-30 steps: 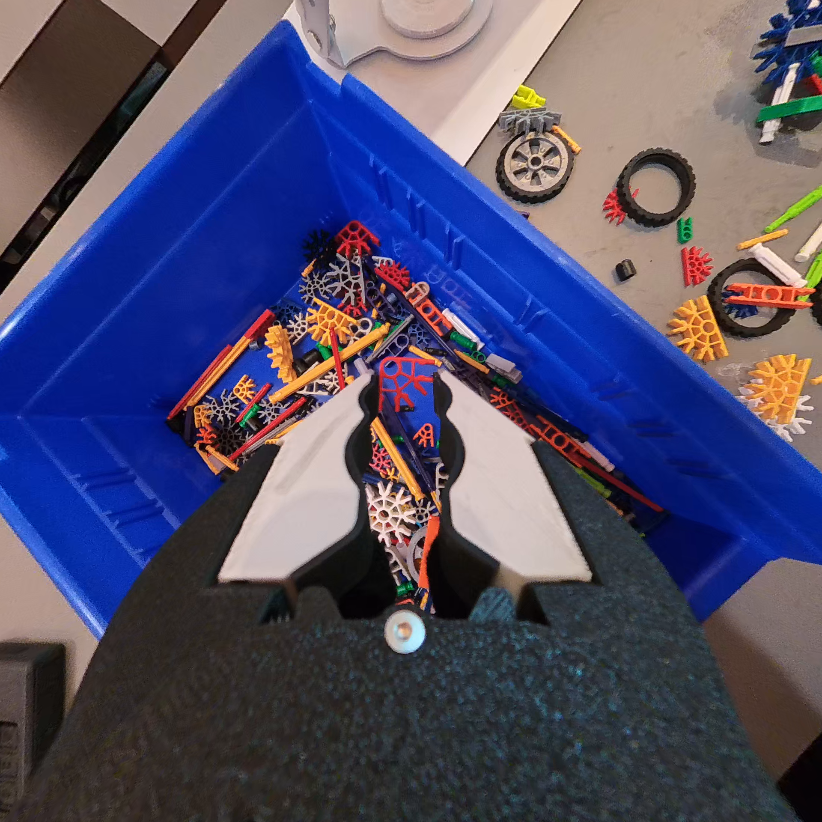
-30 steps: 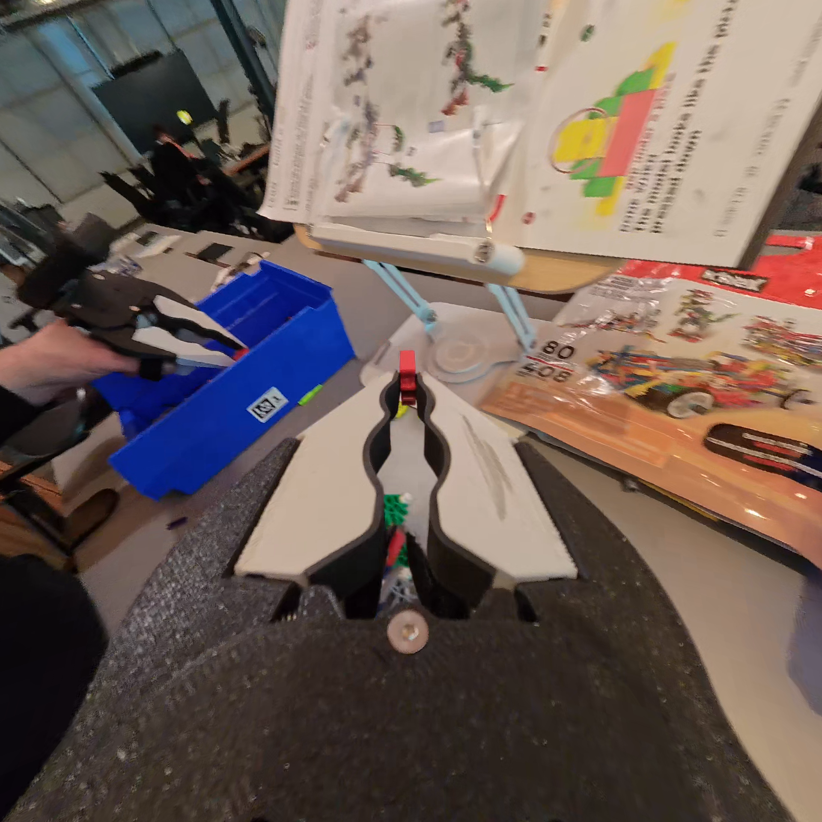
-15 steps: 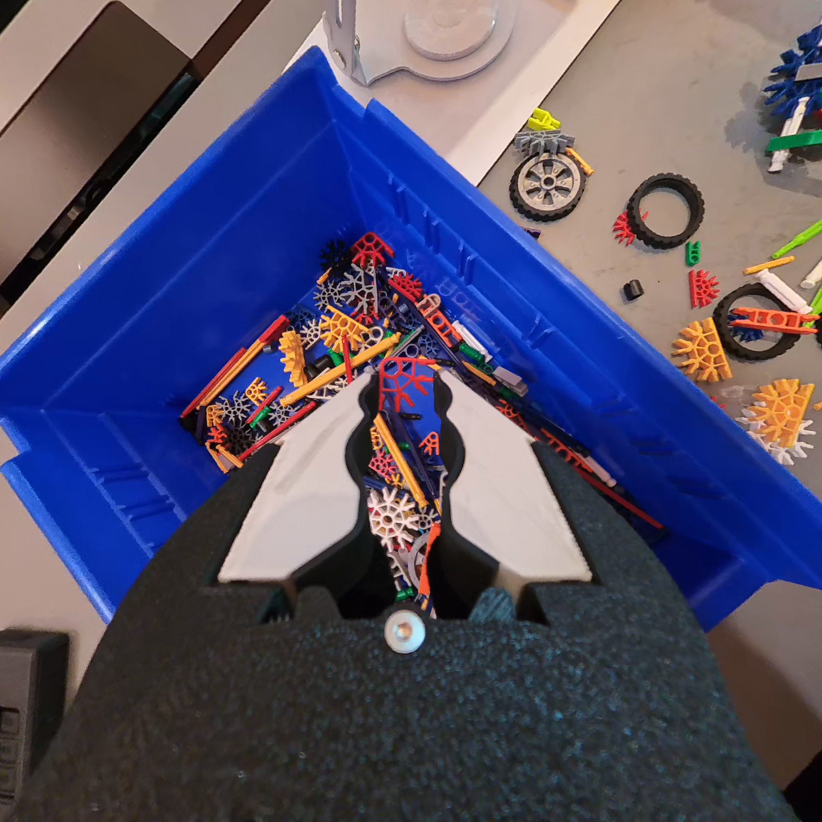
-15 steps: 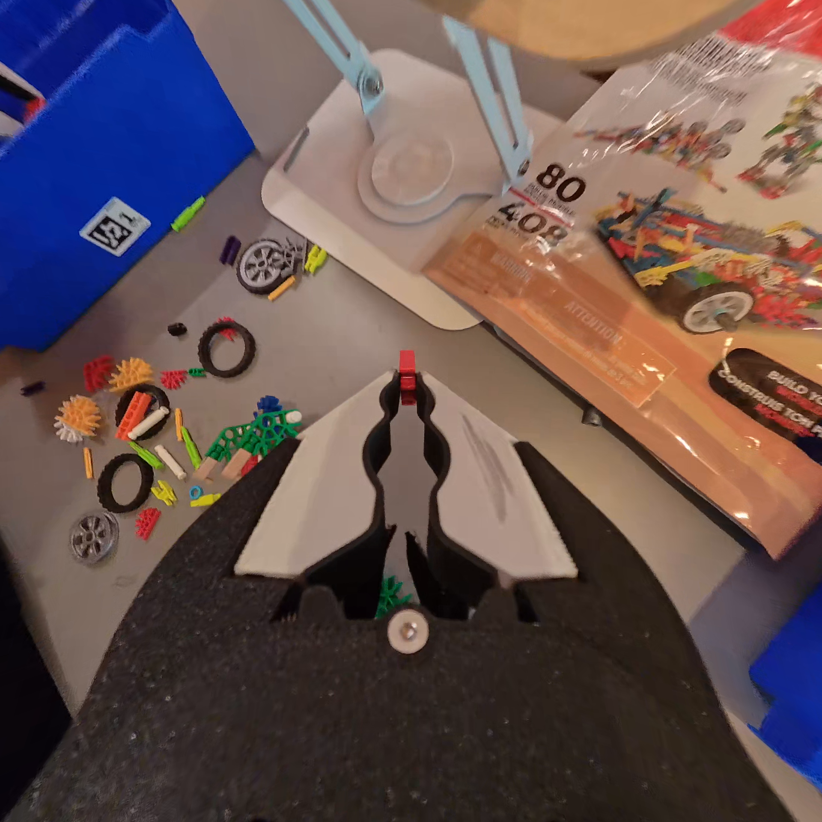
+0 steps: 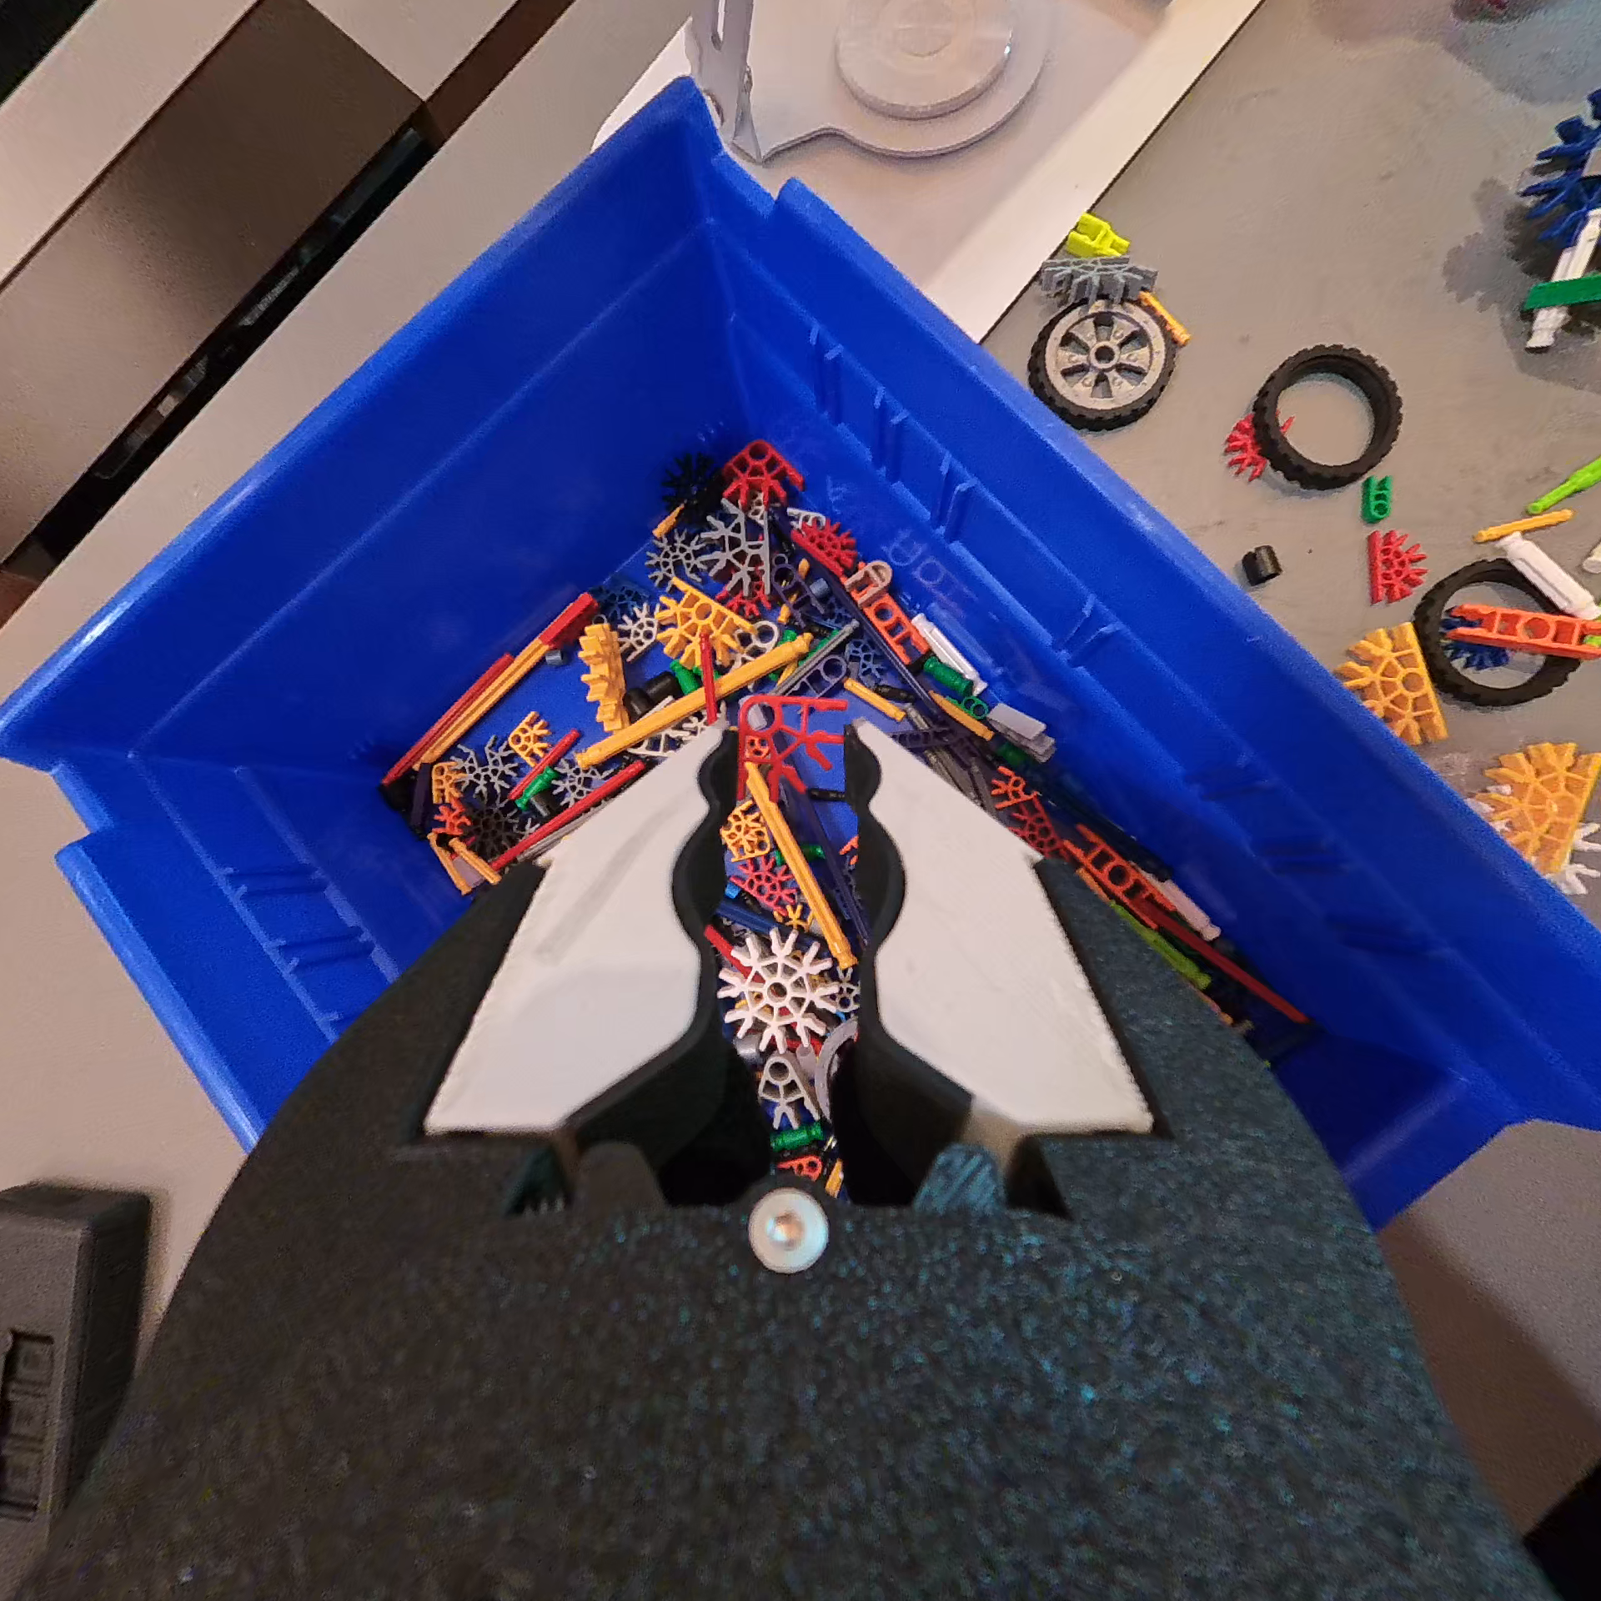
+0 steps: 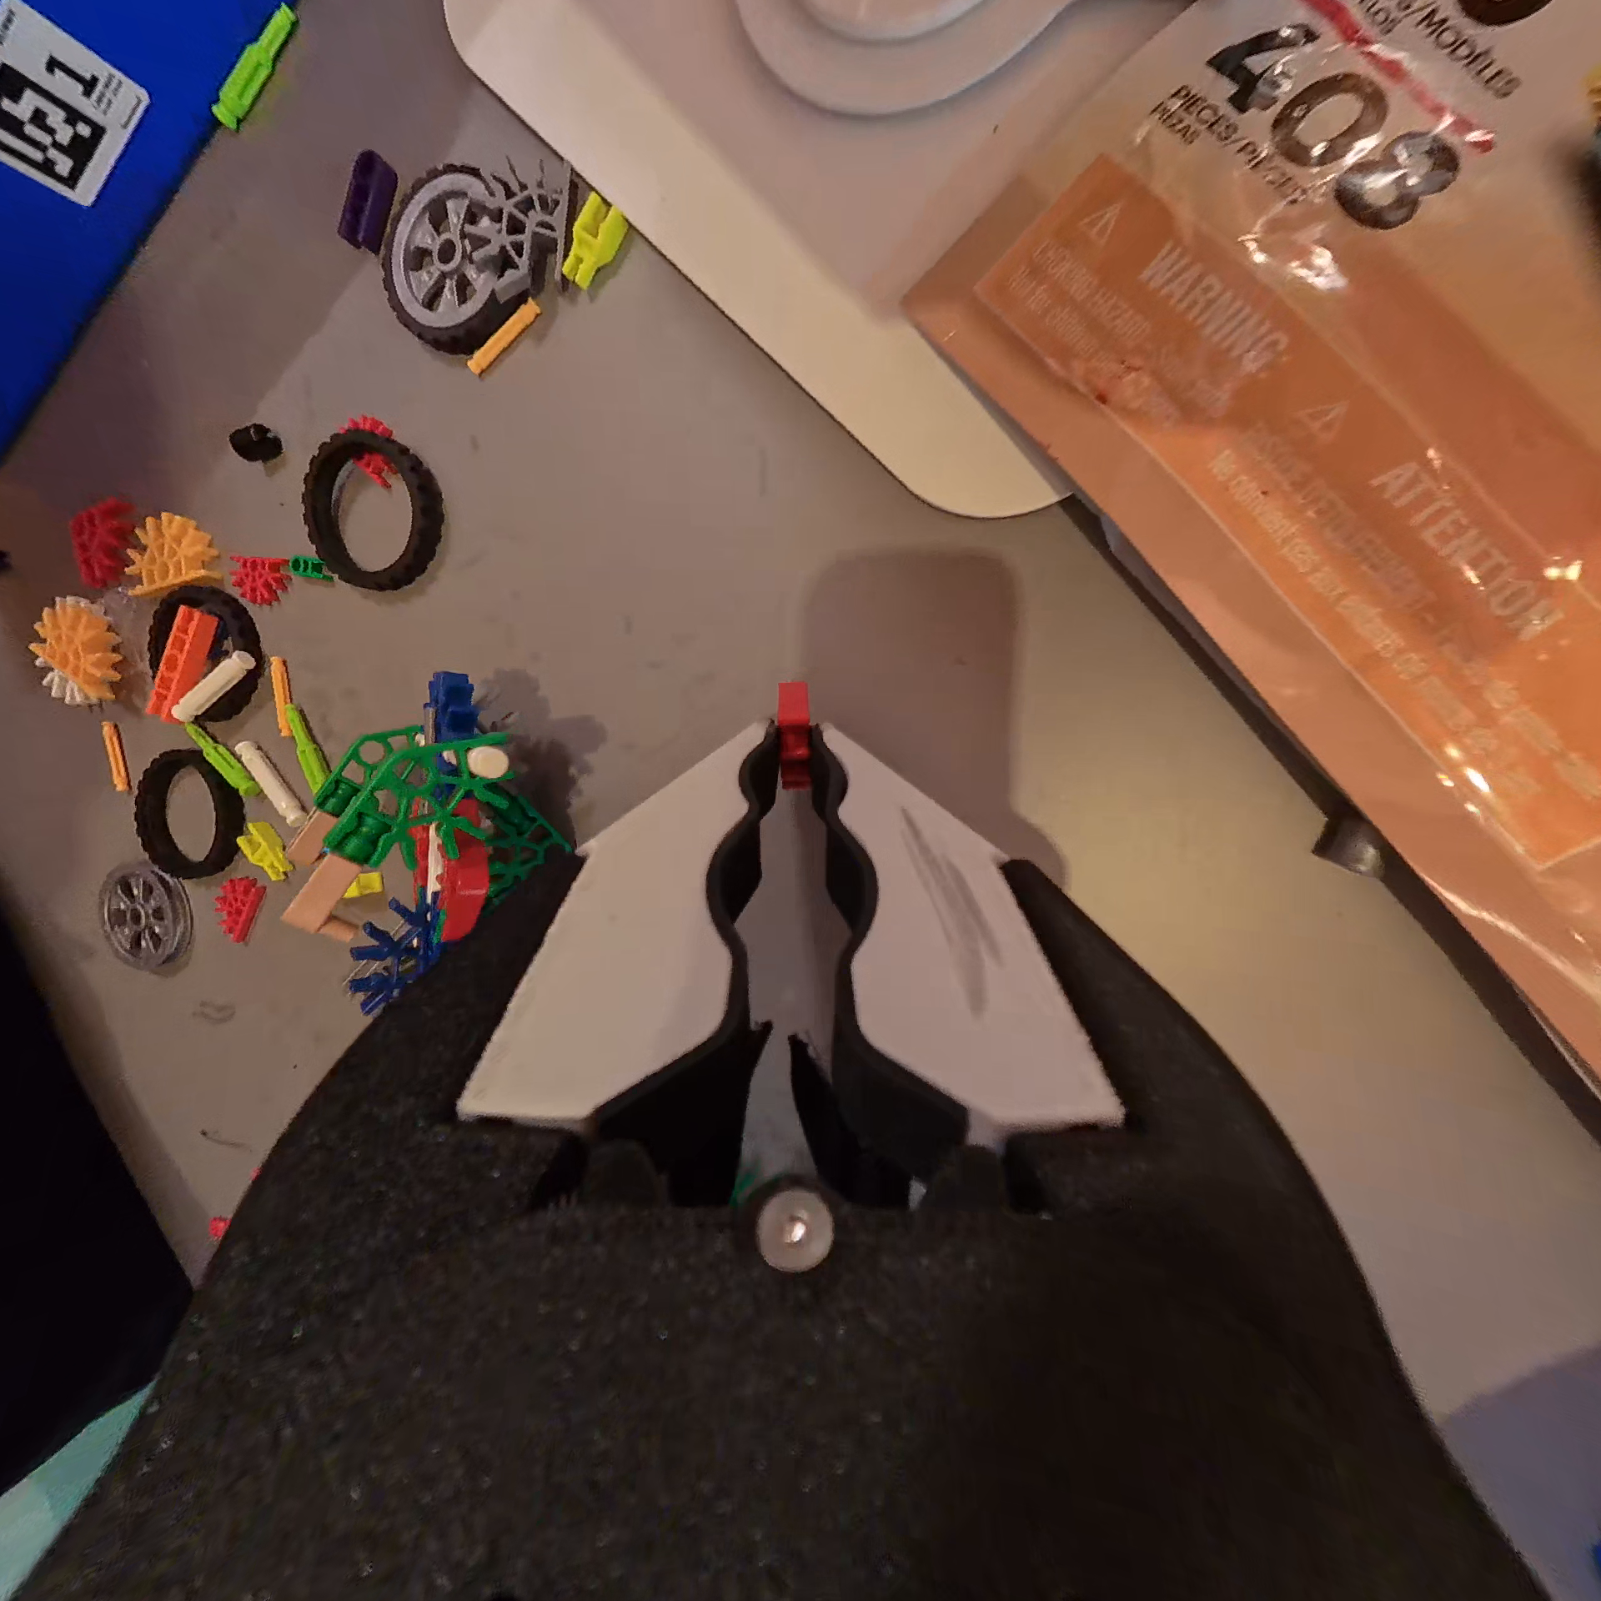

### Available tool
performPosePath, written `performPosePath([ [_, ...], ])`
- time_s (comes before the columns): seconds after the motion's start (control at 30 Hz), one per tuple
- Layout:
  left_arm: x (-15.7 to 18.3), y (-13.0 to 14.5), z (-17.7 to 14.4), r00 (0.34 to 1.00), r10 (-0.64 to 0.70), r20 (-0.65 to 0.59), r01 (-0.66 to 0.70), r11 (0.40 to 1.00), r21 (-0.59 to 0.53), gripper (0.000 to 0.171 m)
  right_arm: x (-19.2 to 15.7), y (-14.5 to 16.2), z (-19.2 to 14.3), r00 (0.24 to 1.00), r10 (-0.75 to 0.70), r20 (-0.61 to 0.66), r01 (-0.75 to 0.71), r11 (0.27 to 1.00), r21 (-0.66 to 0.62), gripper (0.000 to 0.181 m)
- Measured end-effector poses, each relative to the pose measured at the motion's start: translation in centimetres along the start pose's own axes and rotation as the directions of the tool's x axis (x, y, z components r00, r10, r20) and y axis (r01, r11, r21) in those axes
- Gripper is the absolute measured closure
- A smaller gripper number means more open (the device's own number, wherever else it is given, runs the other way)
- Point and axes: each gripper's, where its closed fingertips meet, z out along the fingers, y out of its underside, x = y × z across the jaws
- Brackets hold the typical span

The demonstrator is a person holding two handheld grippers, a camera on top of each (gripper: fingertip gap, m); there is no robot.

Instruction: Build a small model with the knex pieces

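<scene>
In the left wrist view my left gripper (image 5: 787, 736) hangs over the blue bin (image 5: 416, 554) and is shut on a red flat connector (image 5: 780, 732) held between its tips. Below it lies a heap of coloured rods and connectors (image 5: 736, 624), with a white snowflake connector (image 5: 777, 988) seen between the fingers. In the right wrist view my right gripper (image 6: 793, 736) is shut on a small red piece (image 6: 792, 706) that sticks out past its tips, above bare grey table. A partly built green, blue and red assembly (image 6: 416, 823) lies just left of the right gripper.
Loose tyres (image 6: 372, 511), a grey wheel (image 6: 442, 260), yellow and red connectors (image 6: 165, 554) and short rods lie on the table between the bin (image 6: 104, 286) and the assembly. A white stand base (image 6: 780, 217) and an orange plastic-wrapped pack (image 6: 1299, 390) lie behind. The gap from one gripper's tips to the other's is roughly 35 centimetres. The orange plastic-wrapped pack (image 6: 1299, 390) sits 10 centimetres or so from the ends of my right fingers.
The right gripper tipped down from facing the stand to facing the table and came closer to it, still holding the red piece. The left gripper shifted slightly over the bin.
</scene>
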Motion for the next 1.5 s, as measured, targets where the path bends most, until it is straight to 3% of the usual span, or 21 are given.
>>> performPosePath([
  [0.47, 0.0, -0.2, -0.2, 1.0, -0.005, 0.001, 0.005, 1.0, 0.014, 0.15, 0.1, 0.6, 0.8, 0.999, -0.014, 0.035, 0.017, 0.996, -0.086, 0.174],
  [0.67, -0.2, -1.0, -1.1, 1.0, -0.002, 0.014, 0.001, 0.999, 0.037, 0.15, 1.0, 0.6, -0.3, 1.0, 0.001, -0.013, -0.002, 0.998, -0.063, 0.156],
  [0.87, -0.1, -3.0, -2.8, 0.999, 0.022, 0.039, -0.025, 0.997, 0.077, 0.15, 1.3, 0.1, -3.2, 0.997, 0.016, -0.07, -0.014, 1.0, 0.024, 0.156],
  [1.1, 2.7, -7.9, -4.5, 0.993, 0.114, 0.024, -0.117, 0.977, 0.178, 0.15, -6.3, -6.3, -8.6, 0.996, -0.071, 0.05, 0.048, 0.93, 0.364, 0.156],
  [1.23, 5.9, -10.6, -4.0, 0.982, 0.191, -0.012, -0.183, 0.954, 0.239, 0.15, -12.4, -11.0, -9.7, 0.969, -0.092, 0.231, -0.051, 0.836, 0.547, 0.157],
  [1.37, 9.0, -12.1, -3.0, 0.959, 0.283, -0.026, -0.267, 0.927, 0.263, 0.15, -17.3, -12.9, -7.7, 0.912, -0.101, 0.397, -0.153, 0.815, 0.558, 0.156],
  [1.5, 11.0, -12.6, -2.3, 0.931, 0.364, 0.0, -0.351, 0.897, 0.268, 0.15, -19.3, -13.7, -6.1, 0.88, -0.067, 0.471, -0.232, 0.804, 0.547, 0.154],
])
